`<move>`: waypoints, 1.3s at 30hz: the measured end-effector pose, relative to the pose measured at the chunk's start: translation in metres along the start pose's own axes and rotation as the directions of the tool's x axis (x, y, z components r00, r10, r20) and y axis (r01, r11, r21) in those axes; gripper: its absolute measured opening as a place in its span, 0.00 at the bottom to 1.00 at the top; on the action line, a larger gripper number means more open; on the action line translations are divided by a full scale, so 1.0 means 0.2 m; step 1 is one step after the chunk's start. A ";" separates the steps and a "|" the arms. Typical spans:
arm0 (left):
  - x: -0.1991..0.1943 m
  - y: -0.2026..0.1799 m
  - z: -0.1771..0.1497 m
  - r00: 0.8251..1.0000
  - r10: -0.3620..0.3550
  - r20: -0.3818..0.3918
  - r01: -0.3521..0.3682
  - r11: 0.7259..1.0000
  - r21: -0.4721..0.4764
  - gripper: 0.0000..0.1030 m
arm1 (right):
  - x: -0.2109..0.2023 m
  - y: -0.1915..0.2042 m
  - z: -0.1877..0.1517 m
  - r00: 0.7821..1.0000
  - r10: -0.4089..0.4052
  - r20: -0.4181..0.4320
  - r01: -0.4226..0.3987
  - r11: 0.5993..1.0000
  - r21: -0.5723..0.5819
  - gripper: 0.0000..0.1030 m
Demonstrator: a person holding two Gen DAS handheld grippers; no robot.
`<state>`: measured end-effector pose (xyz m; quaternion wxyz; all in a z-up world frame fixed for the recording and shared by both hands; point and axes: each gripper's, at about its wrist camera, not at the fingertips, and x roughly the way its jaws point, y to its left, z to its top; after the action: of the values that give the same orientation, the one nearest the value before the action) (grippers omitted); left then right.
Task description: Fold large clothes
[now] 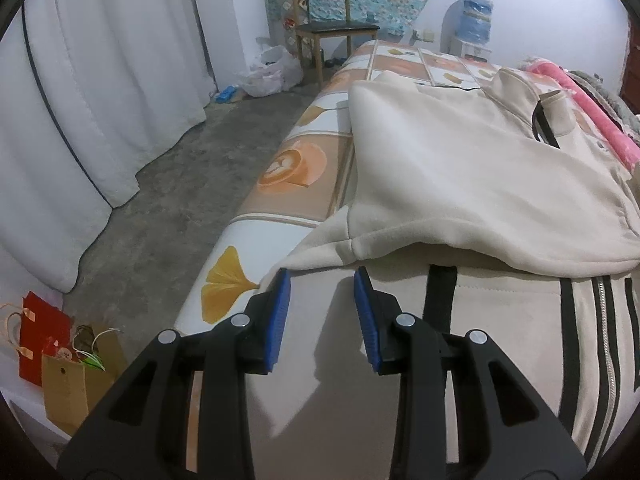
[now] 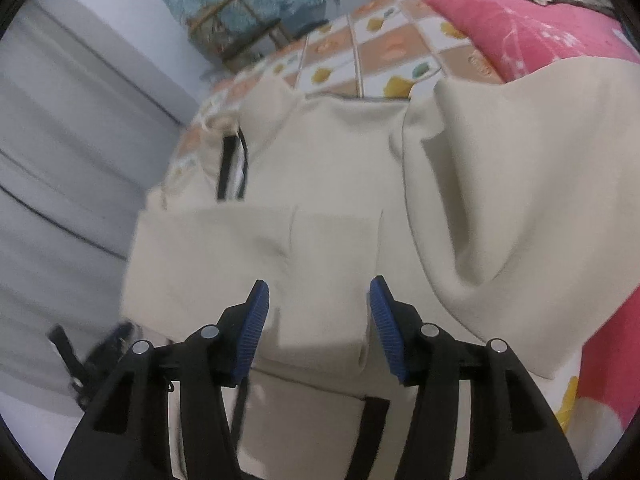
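A large cream zip jacket (image 1: 460, 160) with black stripes lies on the bed. Its left sleeve is folded across the body, and the cuff hangs just beyond my left gripper (image 1: 322, 280), which is open and empty above the jacket's lower front. In the right wrist view the jacket (image 2: 320, 184) fills the middle, with its right sleeve (image 2: 520, 168) bunched at the right. My right gripper (image 2: 318, 288) is open and empty just above the folded cloth. Black stripes (image 2: 230, 168) show near the collar.
The bed (image 1: 296, 168) has a patterned sheet with leaf and coffee prints. A pink blanket (image 2: 520, 20) lies along its far side. White curtains (image 1: 100, 80), a wooden chair (image 1: 328, 28), a water dispenser (image 1: 472, 20) and paper bags (image 1: 60, 360) stand around the concrete floor.
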<state>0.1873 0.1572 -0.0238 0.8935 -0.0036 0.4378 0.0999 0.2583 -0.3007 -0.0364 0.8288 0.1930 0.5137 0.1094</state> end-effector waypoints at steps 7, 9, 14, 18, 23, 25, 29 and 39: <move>0.00 0.00 -0.01 1.000 0.005 0.019 -0.004 1.000 -0.010 0.32 | 0.12 0.07 -0.03 0.983 -0.184 0.008 0.183 0.974 -0.130 0.05; -0.01 0.00 -0.02 1.000 0.008 0.022 -0.008 1.000 -0.005 0.32 | 0.08 0.10 -0.02 0.984 -0.175 0.030 0.178 0.974 -0.138 0.05; -0.01 -0.01 -0.01 1.000 0.016 0.007 -0.017 1.000 0.013 0.32 | -0.16 0.17 0.06 0.974 -0.137 0.182 0.166 0.974 -0.155 0.05; -0.01 0.00 0.00 1.000 0.014 -0.017 -0.014 1.000 0.010 0.32 | -0.17 0.13 0.09 0.971 -0.142 0.190 0.171 0.974 -0.149 0.05; -0.01 -0.01 0.02 0.999 0.027 -0.047 -0.027 1.000 0.012 0.32 | 0.05 -0.05 0.08 0.985 -0.162 0.064 0.168 0.981 -0.094 0.05; -0.01 -0.01 0.02 0.998 0.033 -0.055 -0.033 0.999 0.013 0.32 | 0.07 -0.07 0.09 0.988 -0.148 0.044 0.152 0.985 -0.081 0.05; -0.02 -0.03 0.01 0.996 0.053 -0.073 -0.051 0.998 0.028 0.32 | 0.08 -0.08 0.08 0.988 -0.152 0.028 0.155 0.982 -0.110 0.13; -0.04 -0.02 -0.02 0.995 0.012 -0.097 -0.013 1.000 -0.010 0.48 | -0.12 0.08 0.04 0.986 -0.137 0.099 0.154 0.968 -0.196 0.31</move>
<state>0.1802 0.1518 -0.0204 0.8705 -0.0105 0.4801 0.1076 0.2555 -0.2975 -0.0070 0.8709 0.0736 0.4771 0.0920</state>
